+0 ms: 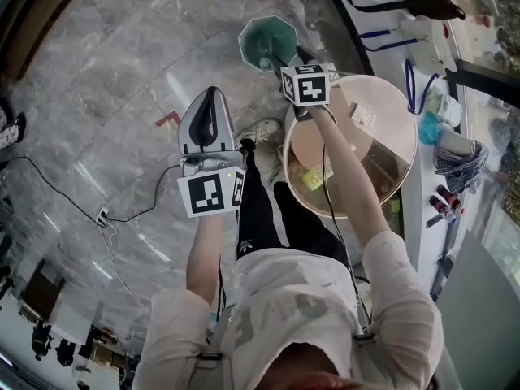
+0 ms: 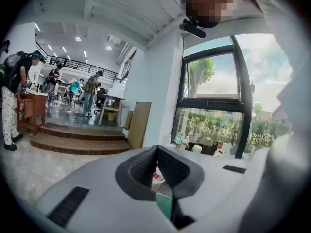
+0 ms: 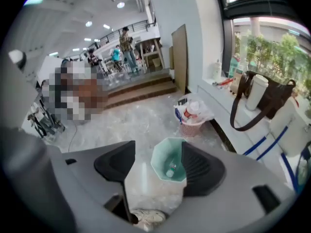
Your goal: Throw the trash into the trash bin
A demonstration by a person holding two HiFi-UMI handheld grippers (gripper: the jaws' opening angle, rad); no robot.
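Floor: grey marble tiles (image 1: pixel 97 71); a black cable (image 1: pixel 77 205) trails across the lower left of the head view.
Left gripper (image 1: pixel 214 94): left of centre in the head view, above the bare floor. Its jaws are pressed together at the tips, with nothing pinched between them.
Shoe: the person's white shoe (image 1: pixel 258 130) is at mid-frame, between the two grippers.
Trash bin (image 1: pixel 268 39): teal and eight-sided, with an open top. It stands on the floor at upper centre of the head view, well apart from the left gripper.
Trash: a clear plastic bottle (image 3: pixel 171 171) lies at the bottom of the trash bin.
Right gripper (image 3: pixel 158 154): above the trash bin and angled down at it. Its jaws are spread wide and hold nothing; the bin shows between them, lower down.
Pink basket (image 3: pixel 190 125): stuffed with white bags, on the floor beyond the trash bin.
Desk (image 1: pixel 382 104): round and pale, right of centre, under the person's right forearm.
Ledge: a white ledge (image 3: pixel 221 101) runs along the right edge and carries a black handbag (image 3: pixel 257 106).
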